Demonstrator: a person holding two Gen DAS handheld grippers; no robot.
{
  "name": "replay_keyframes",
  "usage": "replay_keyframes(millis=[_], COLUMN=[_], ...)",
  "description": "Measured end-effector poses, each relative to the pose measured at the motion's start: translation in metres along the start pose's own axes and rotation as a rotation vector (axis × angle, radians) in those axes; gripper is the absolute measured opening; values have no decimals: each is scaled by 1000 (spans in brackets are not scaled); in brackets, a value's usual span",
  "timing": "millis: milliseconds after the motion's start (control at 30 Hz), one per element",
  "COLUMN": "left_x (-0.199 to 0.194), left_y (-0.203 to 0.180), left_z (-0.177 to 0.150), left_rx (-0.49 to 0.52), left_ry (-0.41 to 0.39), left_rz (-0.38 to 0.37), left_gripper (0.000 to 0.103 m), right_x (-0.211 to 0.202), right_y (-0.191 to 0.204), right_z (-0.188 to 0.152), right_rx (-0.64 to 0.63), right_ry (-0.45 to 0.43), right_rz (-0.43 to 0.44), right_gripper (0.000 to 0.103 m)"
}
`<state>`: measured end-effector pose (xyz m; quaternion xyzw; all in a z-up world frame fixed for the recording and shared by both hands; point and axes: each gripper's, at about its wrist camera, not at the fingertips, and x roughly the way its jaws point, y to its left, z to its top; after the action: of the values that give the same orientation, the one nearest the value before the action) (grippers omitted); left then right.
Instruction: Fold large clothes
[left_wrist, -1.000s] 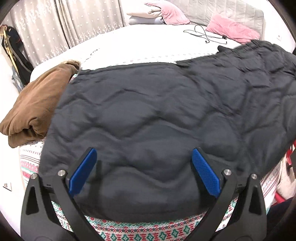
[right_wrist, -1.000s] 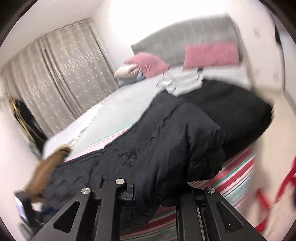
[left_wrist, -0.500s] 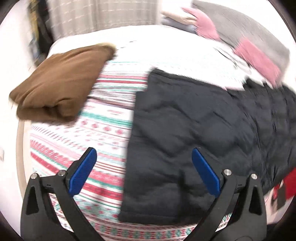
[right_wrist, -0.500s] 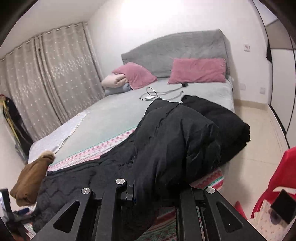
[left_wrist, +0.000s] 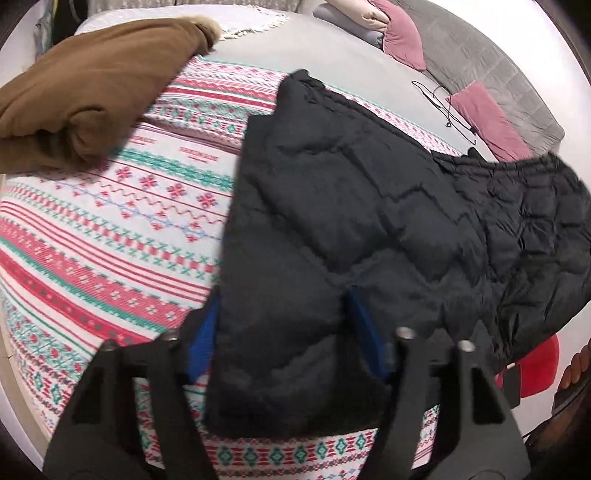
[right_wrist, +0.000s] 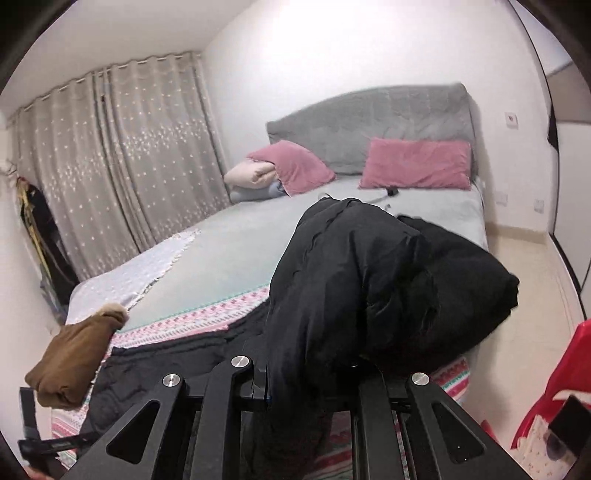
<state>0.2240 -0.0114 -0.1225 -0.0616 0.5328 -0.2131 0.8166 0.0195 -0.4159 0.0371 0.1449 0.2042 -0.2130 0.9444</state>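
Note:
A black quilted jacket (left_wrist: 351, 206) lies spread across the foot of the bed. Its near left corner sits between the blue pads of my left gripper (left_wrist: 282, 332), whose jaws are closing around it; the pads stand at the fabric's sides and have not clearly pinched it. In the right wrist view, my right gripper (right_wrist: 310, 373) is shut on a bunched fold of the same jacket (right_wrist: 351, 280). The fold is held up off the bed and hides the fingertips.
A folded brown garment (left_wrist: 92, 85) lies at the bed's left corner on the red, green and white patterned blanket (left_wrist: 110, 240). Pink pillows (right_wrist: 417, 162) and a black cable (left_wrist: 443, 107) lie near the grey headboard. A red object (right_wrist: 554, 387) stands on the floor at right.
My left gripper swung from over the jacket's middle to its left corner, and its jaws narrowed around that corner. The right gripper rose slightly, still holding the fold.

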Motion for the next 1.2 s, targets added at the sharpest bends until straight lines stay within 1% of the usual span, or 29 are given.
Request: replay_keyframes(millis=[133,233,400,500,567,633,700,733,800,900,1000,1067,1100,1133,1167,1200], left_x=[0,3,5,4,5,6,4,1,-7,-24,-37,-45,-48,-50,-52,-53], left_y=[-6,-9,-7,-3,1,9,19,28,46,74,97,109,112,113,112,113], left_z=[3,5,7,8,10,12,14,15,16,19,22,24,25,26,26,26], left_rx=[-1,2,-4,-7,0,-7,-31,-61,-118,-208,-281,-321,-328,-332,-334,-337], left_ry=[-12,-15,-17,-25,-24,-16,-3,7,11,-13,-27,-37,-41,-43,-42,-41], left_rz=[-3,-8,-8,-15,-17,-26,-50,-73,-95,-124,-160,-183,-186,-186,-186,-190], left_gripper=[64,64,63,63,63,63,63,64,68,72,72,74,75,75,75,75], right_x=[-7,-10,-9,0,11,21,29,32,33,32,31,34,37,39,42,42], right_y=[37,74,143,186,214,233,254,262,271,276,274,275,276,279,282,282], right_z=[-3,-9,-31,-52,-71,-91,-115,-126,-140,-148,-151,-159,-160,-164,-171,-176], right_rx=[-97,-185,-318,-389,-431,-483,-574,-614,-671,-701,-697,-720,-736,-755,-771,-772], right_ry=[-44,-70,-71,-36,20,60,96,113,124,114,115,147,168,200,247,280], right_rz=[52,109,226,297,376,423,446,453,461,467,474,484,492,508,544,577], right_gripper=[16,16,16,16,16,16,16,16,16,16,16,21,26,36,43,60])
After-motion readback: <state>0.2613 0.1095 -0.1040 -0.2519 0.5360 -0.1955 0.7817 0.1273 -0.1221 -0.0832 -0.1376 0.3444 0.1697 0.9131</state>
